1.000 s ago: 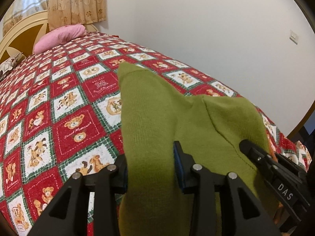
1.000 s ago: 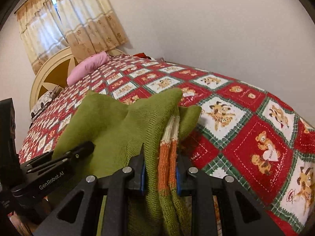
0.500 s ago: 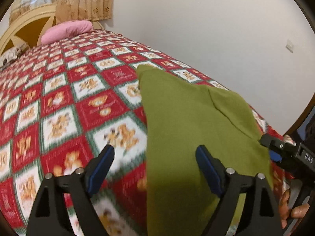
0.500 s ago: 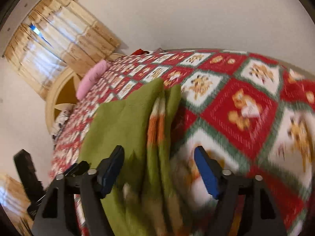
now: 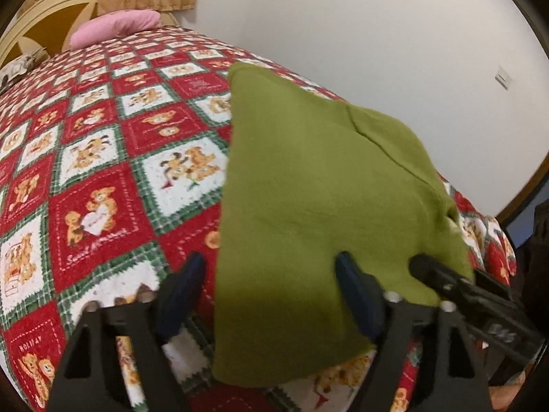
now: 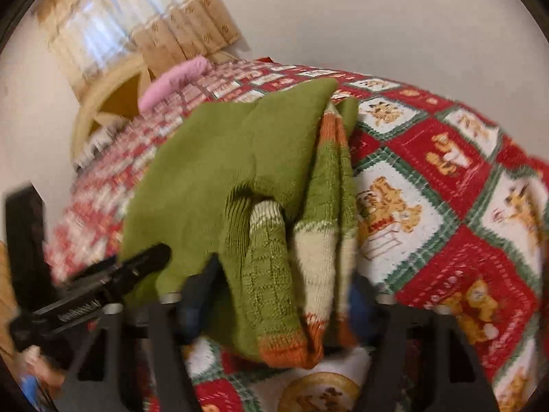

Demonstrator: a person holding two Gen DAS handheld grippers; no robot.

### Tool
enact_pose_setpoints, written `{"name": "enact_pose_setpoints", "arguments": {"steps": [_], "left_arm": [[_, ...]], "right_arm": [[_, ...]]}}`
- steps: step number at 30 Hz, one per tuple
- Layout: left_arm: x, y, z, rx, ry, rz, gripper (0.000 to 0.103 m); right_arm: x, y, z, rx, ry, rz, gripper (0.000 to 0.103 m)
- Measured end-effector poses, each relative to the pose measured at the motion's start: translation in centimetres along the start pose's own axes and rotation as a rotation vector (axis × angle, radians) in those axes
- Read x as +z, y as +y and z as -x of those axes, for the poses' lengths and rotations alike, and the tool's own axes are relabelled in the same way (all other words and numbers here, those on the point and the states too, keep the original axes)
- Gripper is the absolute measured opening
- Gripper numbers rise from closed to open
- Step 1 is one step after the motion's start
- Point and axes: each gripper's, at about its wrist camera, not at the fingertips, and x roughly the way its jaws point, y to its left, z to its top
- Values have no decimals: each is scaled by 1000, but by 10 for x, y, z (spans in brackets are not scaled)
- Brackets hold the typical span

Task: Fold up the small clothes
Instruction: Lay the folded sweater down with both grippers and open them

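On the teddy-bear quilt (image 5: 103, 178), left wrist view: green sweater (image 5: 308, 189) lies flat. Left gripper (image 5: 271, 274) jaws stand apart, just narrowed, straddling its left edge without pressing it.

Right wrist view: right gripper (image 6: 281, 295) jaws, likewise narrowing, flank the sweater's striped hem; contact with the pads cannot be told.

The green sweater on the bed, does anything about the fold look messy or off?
Yes. On the green sweater, the right-hand edge is untidy: a striped cuff with cream and orange bands bunches out from under the smooth top layer, hanging toward the edge of the quilt between the open right tongs.
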Motion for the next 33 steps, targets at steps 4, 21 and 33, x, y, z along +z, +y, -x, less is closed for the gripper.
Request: {"name": "enact_pose_setpoints", "arguments": {"steps": [4,21,33], "left_arm": [[-1,-10,2,13,-6,-27,57],[-6,-23,22,50,17,-75,27],[-36,-20,35,134,-32,-130,52]], "right_arm": [[-4,-1,3,5,-8,-2,32],[-14,1,27,103,22,-79,18],[-40,6,44,-15,-47,-57,32]]}}
